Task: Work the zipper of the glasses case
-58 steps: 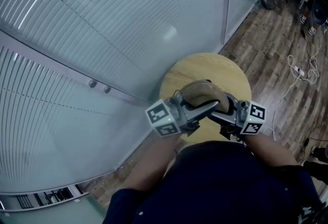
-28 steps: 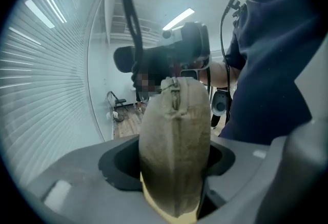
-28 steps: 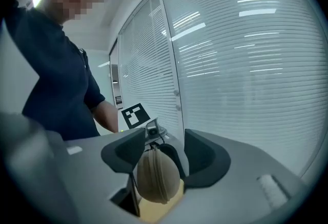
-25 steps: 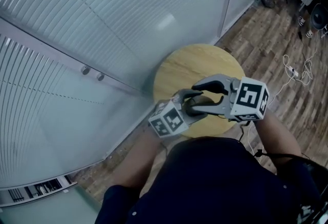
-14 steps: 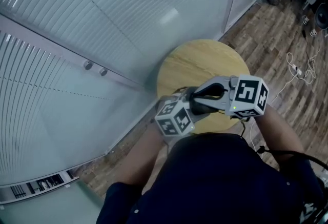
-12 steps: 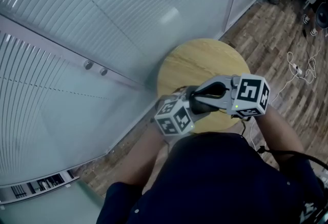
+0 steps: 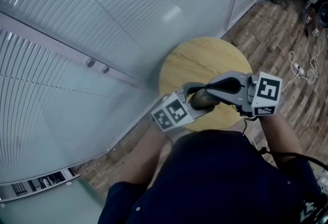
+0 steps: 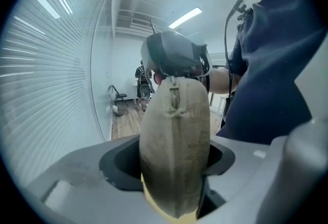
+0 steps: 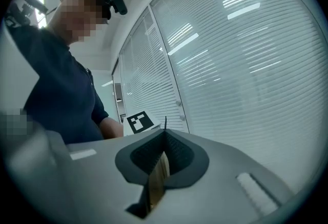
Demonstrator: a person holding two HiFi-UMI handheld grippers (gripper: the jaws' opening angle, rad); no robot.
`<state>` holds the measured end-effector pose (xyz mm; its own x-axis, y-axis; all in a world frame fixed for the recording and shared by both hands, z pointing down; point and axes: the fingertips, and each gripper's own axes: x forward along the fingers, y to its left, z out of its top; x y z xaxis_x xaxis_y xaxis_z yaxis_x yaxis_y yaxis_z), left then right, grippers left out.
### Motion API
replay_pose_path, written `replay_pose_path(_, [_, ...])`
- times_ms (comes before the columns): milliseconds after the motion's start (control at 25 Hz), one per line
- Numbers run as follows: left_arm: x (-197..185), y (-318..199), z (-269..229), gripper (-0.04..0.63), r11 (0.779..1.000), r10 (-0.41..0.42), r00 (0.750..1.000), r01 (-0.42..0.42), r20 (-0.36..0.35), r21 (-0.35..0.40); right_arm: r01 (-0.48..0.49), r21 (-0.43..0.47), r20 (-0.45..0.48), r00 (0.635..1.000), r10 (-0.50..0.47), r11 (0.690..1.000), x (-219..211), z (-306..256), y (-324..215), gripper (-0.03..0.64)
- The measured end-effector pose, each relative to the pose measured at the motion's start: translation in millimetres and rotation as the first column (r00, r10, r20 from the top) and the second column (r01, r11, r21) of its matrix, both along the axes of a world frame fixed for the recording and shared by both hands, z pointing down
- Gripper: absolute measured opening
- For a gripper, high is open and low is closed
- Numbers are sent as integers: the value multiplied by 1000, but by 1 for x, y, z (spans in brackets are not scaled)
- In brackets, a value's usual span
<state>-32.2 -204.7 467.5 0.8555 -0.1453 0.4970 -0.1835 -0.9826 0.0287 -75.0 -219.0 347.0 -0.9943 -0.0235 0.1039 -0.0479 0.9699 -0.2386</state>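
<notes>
The tan fabric glasses case point(image 8: 175, 151) stands upright between the jaws of my left gripper point(image 8: 173, 164), which is shut on its body. In the head view the case point(image 7: 201, 100) hangs over the near edge of the round table, between both grippers. My right gripper point(image 7: 207, 89) reaches in from the right and meets the case's top end. In the right gripper view its jaws are shut on a thin tan strip, the zipper pull point(image 9: 158, 179). From the left gripper view, the right gripper point(image 8: 174, 59) covers the case's top, just above the zipper's end point(image 8: 174, 96).
A round wooden table point(image 7: 200, 61) stands under the grippers. Glass walls with blinds point(image 7: 102, 23) run along the left and back. Wood floor with a white cable point(image 7: 297, 69) lies to the right. The person's dark-shirted torso point(image 7: 215, 182) fills the near side.
The right gripper's jaws, apart around the case a second ago, have come together on the zipper pull. Both grippers have drifted slightly to the right, and the right one's marker cube has swung outward.
</notes>
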Motion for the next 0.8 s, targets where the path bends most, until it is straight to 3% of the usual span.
replay_pose_path(280, [-3, -1, -42, 298, 1000, -22, 997, 22, -79, -5, -18, -24, 131, 991, 21, 1000, 0, -46, 2, 8])
replay_pose_path(400, [-14, 0, -34, 298, 999, -47, 995, 45, -86, -28, -72, -93, 294, 951, 96, 993, 29, -69, -12, 8])
replay_pose_path(480, [-25, 1, -27, 298, 996, -82, 992, 78, -94, -50, -125, -93, 349, 925, 150, 988, 57, -83, -23, 8])
replay_pose_path(600, [-35, 0, -31, 298, 995, -97, 994, 96, -56, -14, -163, 16, 220, 963, 155, 987, 61, -85, -28, 8])
replay_pose_path(680, [-36, -2, -35, 298, 995, -94, 995, 95, -30, 25, -113, 24, 133, 985, 109, 993, 46, -73, -21, 9])
replay_pose_path(720, [-36, -3, -38, 298, 995, -91, 995, 92, -26, 36, -78, -1, 115, 990, 78, 997, 37, -66, -17, 63])
replay_pose_path(760, [-34, -3, -39, 298, 995, -86, 996, 87, -24, 43, -45, -30, 105, 993, 48, 999, 30, -59, -12, 198])
replay_pose_path(800, [-32, -2, -40, 298, 996, -78, 997, 79, -21, 48, -20, -53, 97, 995, 25, 998, 23, -51, -7, 265])
